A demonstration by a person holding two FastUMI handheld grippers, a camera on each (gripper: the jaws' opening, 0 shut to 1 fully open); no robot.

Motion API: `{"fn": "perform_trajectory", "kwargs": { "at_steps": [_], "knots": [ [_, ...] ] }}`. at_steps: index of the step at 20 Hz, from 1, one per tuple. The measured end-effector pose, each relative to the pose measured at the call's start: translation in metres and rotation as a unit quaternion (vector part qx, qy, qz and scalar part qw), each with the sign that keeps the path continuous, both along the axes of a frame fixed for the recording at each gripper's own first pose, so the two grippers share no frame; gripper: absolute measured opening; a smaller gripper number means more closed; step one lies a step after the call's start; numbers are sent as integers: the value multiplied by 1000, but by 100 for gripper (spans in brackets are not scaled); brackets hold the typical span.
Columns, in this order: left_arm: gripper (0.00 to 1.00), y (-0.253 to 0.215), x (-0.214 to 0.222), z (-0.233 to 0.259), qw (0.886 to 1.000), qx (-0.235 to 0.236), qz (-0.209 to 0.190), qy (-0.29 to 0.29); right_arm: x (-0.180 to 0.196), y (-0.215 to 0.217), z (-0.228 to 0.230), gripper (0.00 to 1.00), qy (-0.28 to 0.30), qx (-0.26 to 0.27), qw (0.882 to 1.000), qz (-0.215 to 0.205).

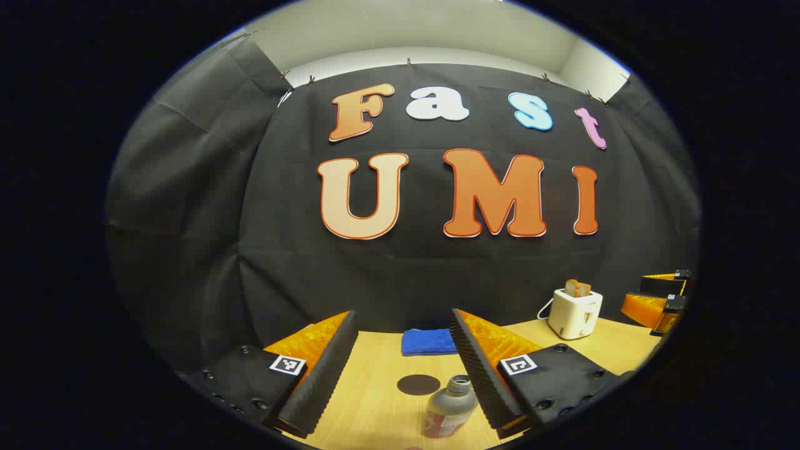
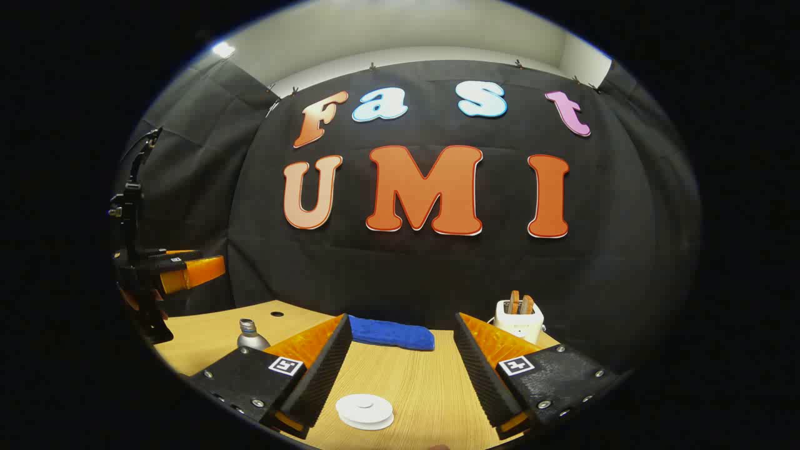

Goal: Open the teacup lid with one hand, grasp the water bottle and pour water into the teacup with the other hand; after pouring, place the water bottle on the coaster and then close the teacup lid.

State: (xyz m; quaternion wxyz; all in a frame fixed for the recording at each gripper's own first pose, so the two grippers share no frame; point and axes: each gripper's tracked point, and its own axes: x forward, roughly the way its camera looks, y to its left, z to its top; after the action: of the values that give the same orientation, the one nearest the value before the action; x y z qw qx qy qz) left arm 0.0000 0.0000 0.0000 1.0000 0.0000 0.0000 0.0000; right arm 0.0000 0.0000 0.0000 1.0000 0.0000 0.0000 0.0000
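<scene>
Likely slick and rigid, the water bottle (image 1: 451,406) sits between the gaping left gripper (image 1: 400,350); grip mid-body.

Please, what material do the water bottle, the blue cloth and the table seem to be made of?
Water bottle: probably brushed metal, with a dull grey sheen and a threaded open neck. Blue cloth: soft terry or microfibre, going by its fuzzy, folded surface. Table: light wood or wood-look laminate with a matte finish, since straight grain lines show.
</scene>
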Motion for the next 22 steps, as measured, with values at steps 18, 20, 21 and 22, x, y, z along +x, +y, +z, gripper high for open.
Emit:
{"fn": "perform_trajectory", "kwargs": {
  "at_steps": [18, 20, 21, 22],
  "knots": [
    [95, 8, -3, 6, 1000, 4, 16, 7, 5, 11, 26, 98, -28, -21, 999, 20],
    [95, 2, -3, 0, 1000, 2, 3, 13, 6, 12, 15, 98, -21, -29, 999, 19],
    [95, 1, -3, -4, 1000, 3, -1, 14, 7, 13, 6, 98, -12, -31, 999, 19],
    [95, -1, -3, -8, 1000, 5, -5, 16, 8, 13, -2, 98, -3, -33, 999, 20]
  ]
}}
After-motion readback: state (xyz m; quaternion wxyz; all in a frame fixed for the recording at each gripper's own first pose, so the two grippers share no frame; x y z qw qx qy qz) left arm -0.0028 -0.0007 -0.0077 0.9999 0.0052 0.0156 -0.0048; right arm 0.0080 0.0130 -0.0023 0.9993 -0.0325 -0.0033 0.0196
